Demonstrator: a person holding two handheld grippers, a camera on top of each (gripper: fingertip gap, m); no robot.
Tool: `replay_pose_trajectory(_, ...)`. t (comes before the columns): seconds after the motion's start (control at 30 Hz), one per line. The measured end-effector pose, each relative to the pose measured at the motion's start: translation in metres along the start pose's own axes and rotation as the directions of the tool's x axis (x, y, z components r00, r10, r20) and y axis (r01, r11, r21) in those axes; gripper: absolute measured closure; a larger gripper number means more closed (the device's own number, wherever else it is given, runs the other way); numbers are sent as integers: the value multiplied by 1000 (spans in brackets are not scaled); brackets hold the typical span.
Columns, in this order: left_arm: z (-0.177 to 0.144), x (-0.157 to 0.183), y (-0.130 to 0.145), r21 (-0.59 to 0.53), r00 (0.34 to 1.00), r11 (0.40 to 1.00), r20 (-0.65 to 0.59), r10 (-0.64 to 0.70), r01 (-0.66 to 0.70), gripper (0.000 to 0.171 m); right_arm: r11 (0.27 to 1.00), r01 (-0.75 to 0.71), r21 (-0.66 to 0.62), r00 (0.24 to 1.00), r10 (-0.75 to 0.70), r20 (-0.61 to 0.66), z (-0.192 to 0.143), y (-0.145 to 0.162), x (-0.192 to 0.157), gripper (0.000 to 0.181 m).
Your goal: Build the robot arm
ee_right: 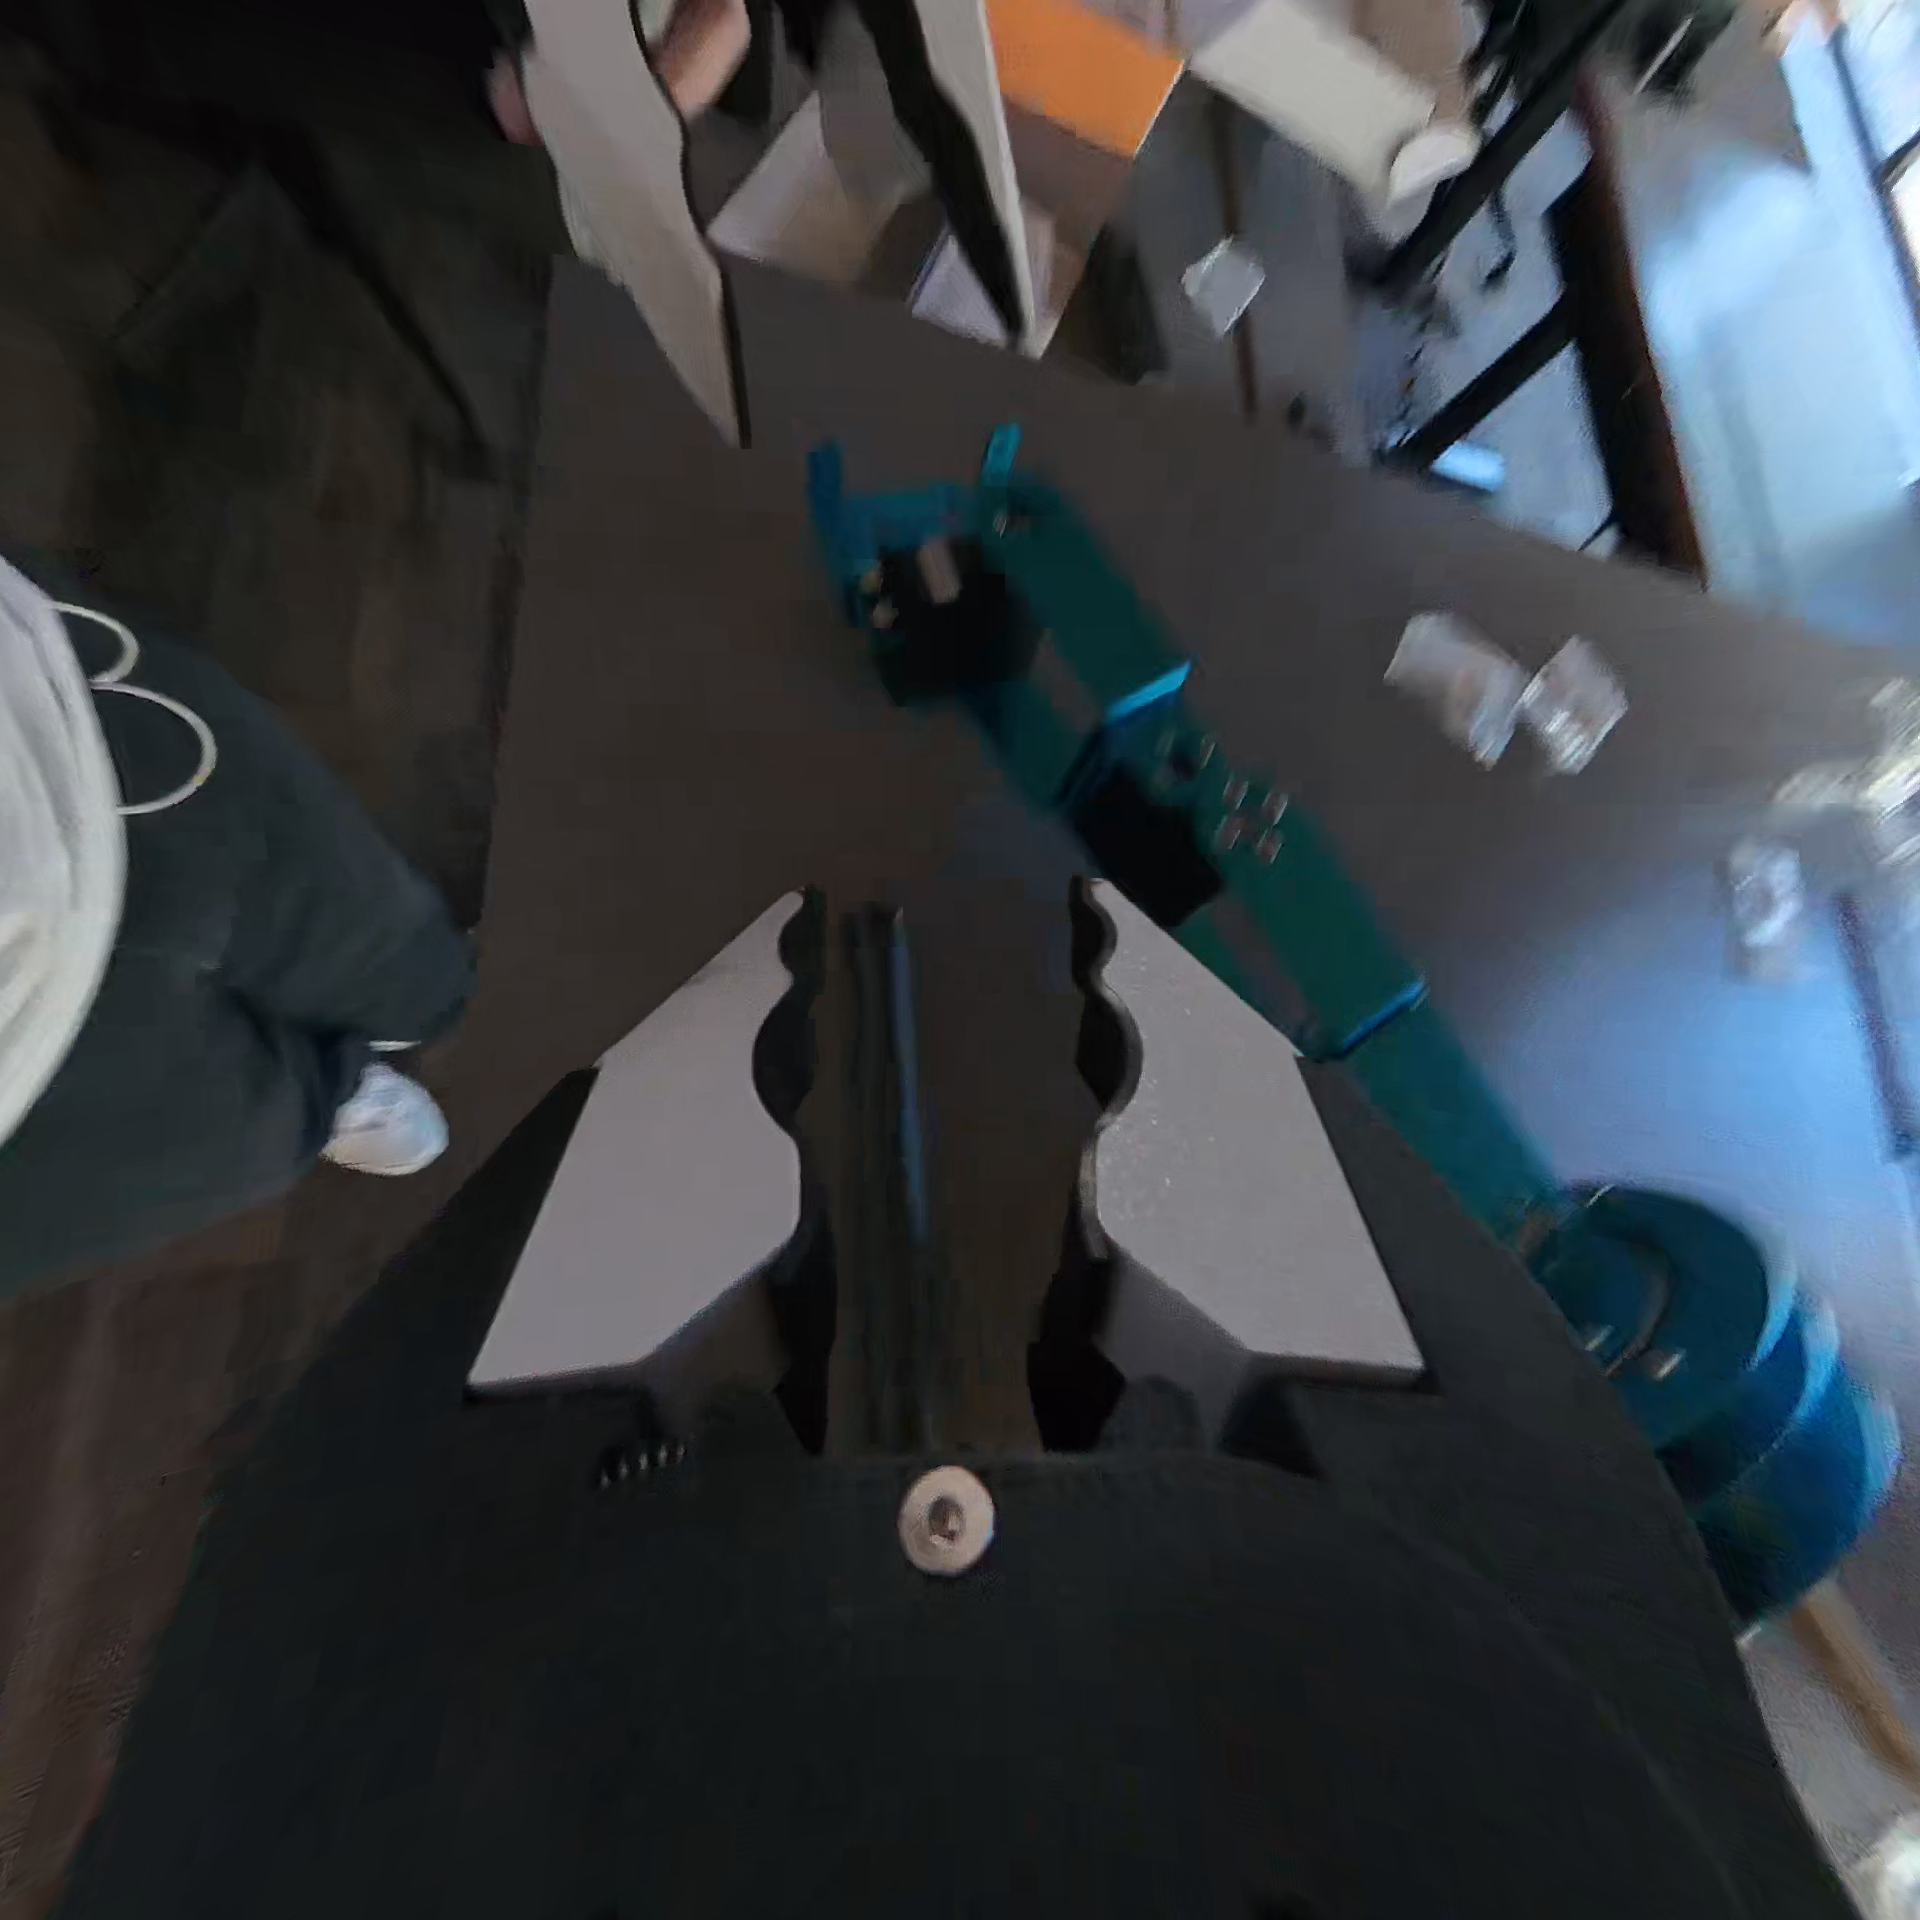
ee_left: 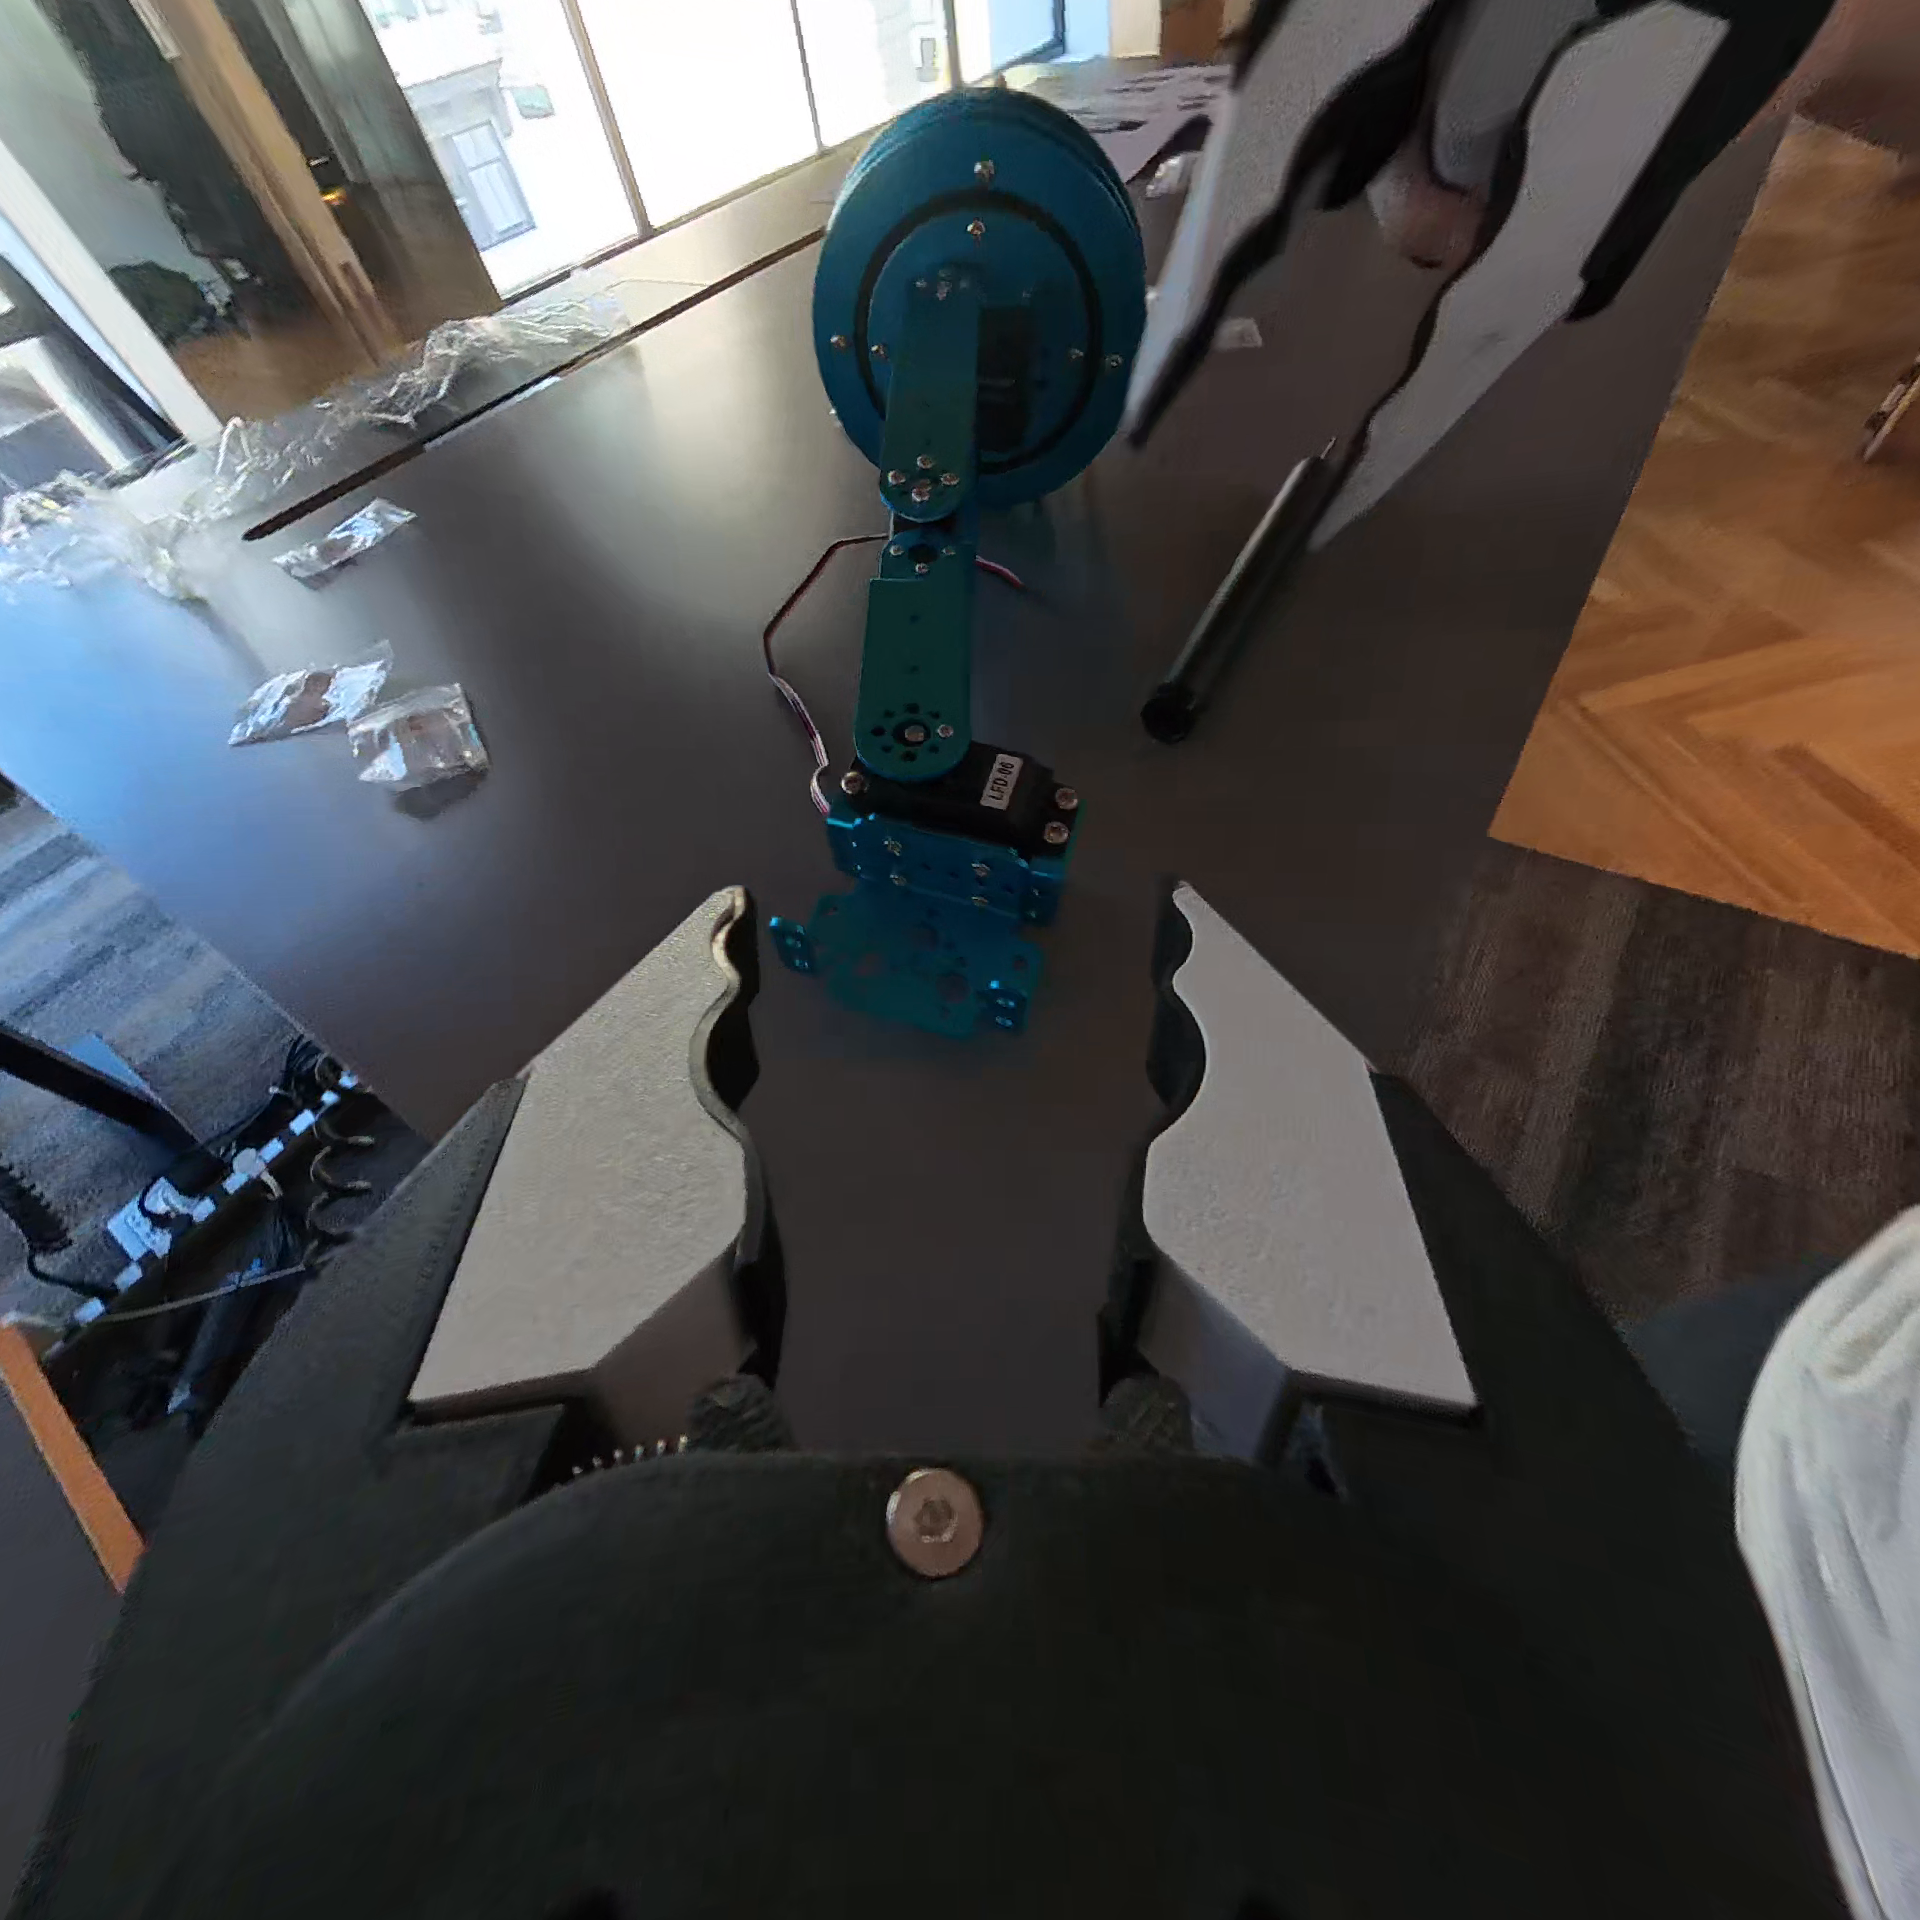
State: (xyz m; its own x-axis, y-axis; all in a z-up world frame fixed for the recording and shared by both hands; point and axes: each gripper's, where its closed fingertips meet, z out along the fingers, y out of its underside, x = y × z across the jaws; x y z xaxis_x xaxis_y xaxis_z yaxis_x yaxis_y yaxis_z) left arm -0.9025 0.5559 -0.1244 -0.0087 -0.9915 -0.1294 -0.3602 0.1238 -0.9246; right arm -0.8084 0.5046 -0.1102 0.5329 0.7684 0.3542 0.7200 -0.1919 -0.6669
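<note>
The left claw [ee_left: 956,914] is closest, and its two grey fingers are spread wide with nothing in them. Just past the tips, nearly between them, lies the flat end plate of a blue toy robot arm [ee_left: 925,665]. The fingers are near the plate but not touching it.

The blue arm lies flat on the dark table [ee_left: 582,582]. Its long line runs straight away from the left claw. The plate end points at the claw, and the round base [ee_left: 977,301] sits at the far end, tipped on its edge so its face looks back. A black motor box [ee_left: 956,790] sits near the plate end.

To the right of the arm lies a thin black rod [ee_left: 1236,603], pointing nearly the same way.

The right claw [ee_right: 945,894] hovers over that rod. Its fingers are partly apart, one on each side, and lined up with the rod's length. I cannot see them touching it.

Small clear bags [ee_left: 353,707] lie off to the left.
</note>
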Motion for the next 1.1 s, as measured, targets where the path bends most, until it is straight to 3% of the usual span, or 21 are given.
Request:
replay_pose_trajectory(0.17,25,-2,2,-45,989,992,-98,109,-114,97,963,261,-70,965,-259,41,42,-22,20,132)
replay_pose_trajectory(0.4,49,8,3,-104,977,982,-157,142,-159,96,939,342,-36,932,-334,145,69,-31,31,136)
replay_pose_trajectory(0.47,56,5,8,-133,978,974,-131,164,-182,98,930,368,1,917,-363,165,69,-33,32,148)
replay_pose_trajectory(0.77,61,0,13,-175,980,965,-61,188,-196,105,945,327,0,890,-308,337,74,-26,31,153)
replay_pose_trajectory(0.87,61,0,13,-187,992,974,-48,120,-127,105,963,268,-3,907,-251,339,75,-27,33,153)
replay_pose_trajectory(1.1,62,0,14,-212,994,973,46,102,-90,105,956,293,22,920,-288,266,73,-27,33,153)
